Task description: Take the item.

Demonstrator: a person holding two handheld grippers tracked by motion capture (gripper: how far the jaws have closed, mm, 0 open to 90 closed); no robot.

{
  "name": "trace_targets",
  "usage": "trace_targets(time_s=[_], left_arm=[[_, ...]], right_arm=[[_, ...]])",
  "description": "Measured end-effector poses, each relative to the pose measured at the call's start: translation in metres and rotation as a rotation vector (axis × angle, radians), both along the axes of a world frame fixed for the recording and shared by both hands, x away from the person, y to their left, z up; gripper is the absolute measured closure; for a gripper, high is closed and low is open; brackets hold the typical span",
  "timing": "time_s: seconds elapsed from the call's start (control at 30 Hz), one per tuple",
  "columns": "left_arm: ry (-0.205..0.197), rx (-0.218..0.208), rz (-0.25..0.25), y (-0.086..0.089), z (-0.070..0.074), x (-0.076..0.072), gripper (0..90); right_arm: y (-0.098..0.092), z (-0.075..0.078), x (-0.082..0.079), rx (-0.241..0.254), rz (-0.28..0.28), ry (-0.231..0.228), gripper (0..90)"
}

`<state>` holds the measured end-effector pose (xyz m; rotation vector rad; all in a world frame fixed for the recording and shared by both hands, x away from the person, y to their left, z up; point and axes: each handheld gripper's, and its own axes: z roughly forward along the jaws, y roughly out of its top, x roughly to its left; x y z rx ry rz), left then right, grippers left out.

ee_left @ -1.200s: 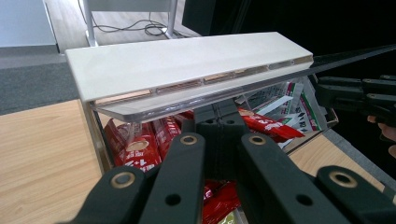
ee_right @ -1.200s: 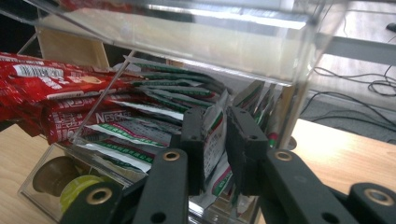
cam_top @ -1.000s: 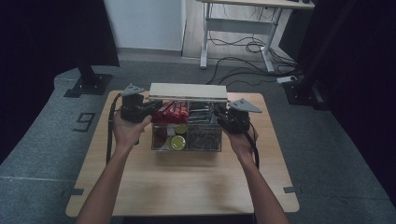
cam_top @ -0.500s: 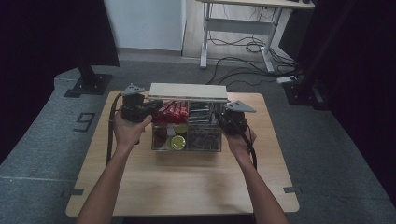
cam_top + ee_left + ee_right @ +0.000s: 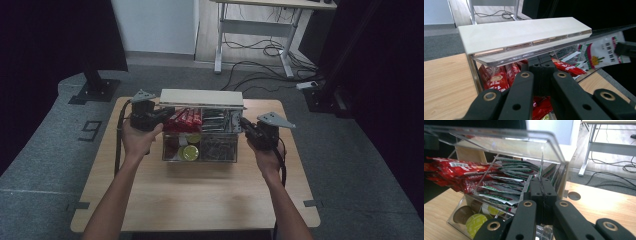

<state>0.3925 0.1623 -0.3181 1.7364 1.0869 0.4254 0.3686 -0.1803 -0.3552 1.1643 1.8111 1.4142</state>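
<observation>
Nearest the camera in the high view, two forearms rise from the bottom edge over the bare wooden bench (image 5: 200,200). Just past them, in the middle of the frame, stands a clear plastic organizer box (image 5: 220,150), its front compartments holding round coffee capsules (image 5: 190,152) and its upper tray packed with red sachets (image 5: 182,118) and green-and-white sachets (image 5: 216,120).

The left tool (image 5: 162,114) sits at the box's upper left corner, jaws pressed together, its tip at the edge of the box beside the red sachets. In the left gripper view its closed jaws (image 5: 541,72) point from the lower middle of the frame in under the clear lid, with the red sachets just beyond them.

The right tool (image 5: 243,124) is at the box's right side, jaws having just closed. In the right gripper view they (image 5: 542,188) meet at centre frame on what looks like the thin clear wall of the box, though the grip itself is hard to make out, with the green-and-white sachets just left of them.

Farther back, a pale flat slab (image 5: 201,98) lies on top of the lid at the box's far edge.
</observation>
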Motion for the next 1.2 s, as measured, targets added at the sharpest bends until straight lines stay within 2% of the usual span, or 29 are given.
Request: trace_targets(time_s=[0.27,0.63,0.97,1.2], left_arm=[[-0.001,0.001,0.0,0.0,0.0,0.0,90.0],[0.0,0.0,0.003,-0.002,-0.001,0.001,90.0],[-0.002,0.007,0.0,-0.004,0.0,0.0,90.0],[-0.002,0.004,-0.003,-0.006,0.0,0.0,90.0]], right_arm=[[-0.017,0.007,-0.013,0.053,0.014,-0.026,89.5],[-0.036,0.01,-0.03,0.078,0.023,-0.058,89.5],[-0.054,-0.003,-0.042,0.085,0.014,-0.058,89.6],[-0.066,-0.019,-0.045,0.084,-0.001,-0.034,89.6]])
